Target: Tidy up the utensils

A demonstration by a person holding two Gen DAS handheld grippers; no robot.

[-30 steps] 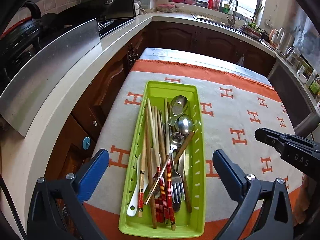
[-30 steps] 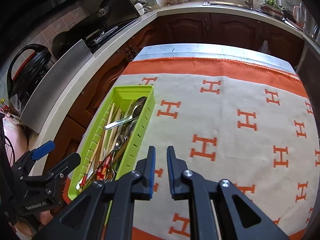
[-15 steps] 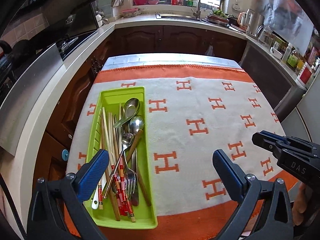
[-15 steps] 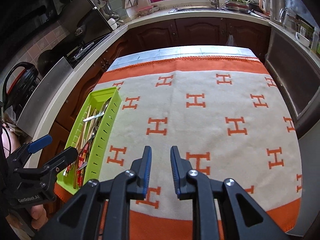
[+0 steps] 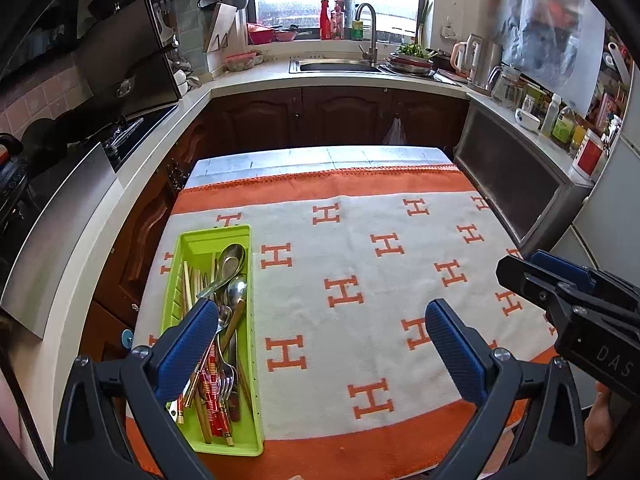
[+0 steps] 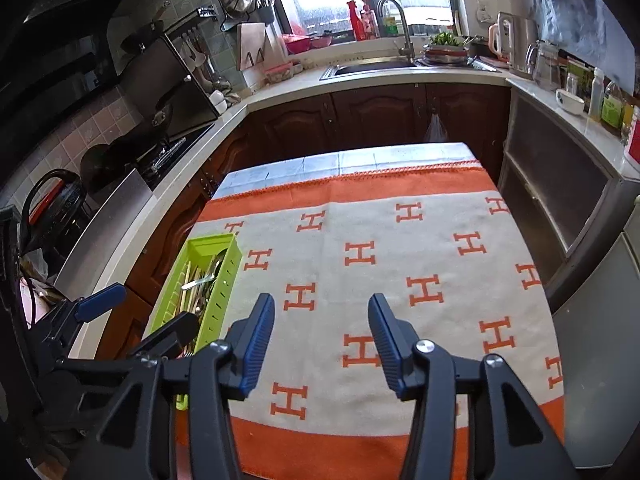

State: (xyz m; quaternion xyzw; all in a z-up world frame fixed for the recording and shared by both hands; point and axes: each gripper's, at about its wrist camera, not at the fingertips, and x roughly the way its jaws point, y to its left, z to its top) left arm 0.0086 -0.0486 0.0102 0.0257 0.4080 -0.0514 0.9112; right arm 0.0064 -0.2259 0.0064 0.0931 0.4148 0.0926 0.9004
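Worktop (image 5: 500,248): draped in a white cloth with orange H marks, bare but for the tray.
Tray (image 5: 256,392): lime green plastic, at the cloth's 9 o'clock edge; long axis runs 12 to 6.
Utensils (image 5: 230,300): spoons, forks and chopsticks, all in the tray, lying along it.
Left tongs (image 5: 320,340): wide apart, empty; tray at their 8 o'clock, the nearer pair.
Right tongs (image 6: 322,340): have just been opening, now apart, nothing between; tray at their 10 o'clock, further off.
Next reach, judged: left hand's.
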